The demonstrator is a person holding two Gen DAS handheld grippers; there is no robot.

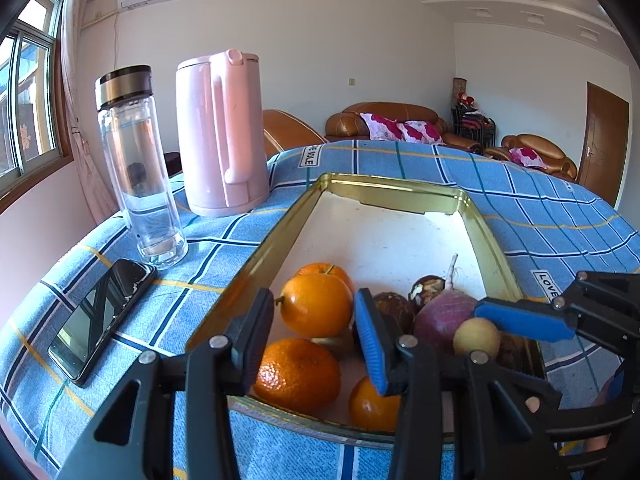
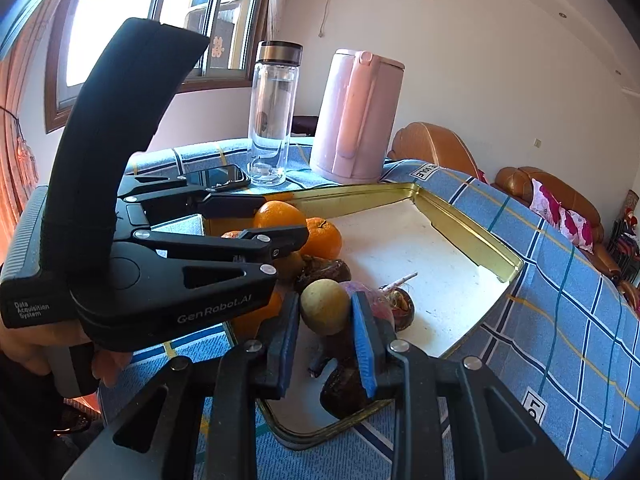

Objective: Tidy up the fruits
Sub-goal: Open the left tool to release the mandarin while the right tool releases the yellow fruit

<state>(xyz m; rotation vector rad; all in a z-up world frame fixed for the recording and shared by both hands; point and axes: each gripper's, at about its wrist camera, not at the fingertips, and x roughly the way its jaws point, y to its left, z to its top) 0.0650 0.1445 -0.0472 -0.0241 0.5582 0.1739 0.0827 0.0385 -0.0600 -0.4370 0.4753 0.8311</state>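
Observation:
A gold tin tray with a white floor lies on the blue checked cloth. Several oranges, dark brown fruits, a purple root and a small yellow fruit are piled in its near end. My left gripper stands open around one orange, with slim gaps at both pads. From the right wrist view, the left gripper hangs over the oranges. My right gripper is open, and the yellow fruit rests on the pile between its tips.
A glass bottle, a pink kettle and a black phone stand left of the tray. The far half of the tray holds nothing. Brown sofas lie beyond the table edge.

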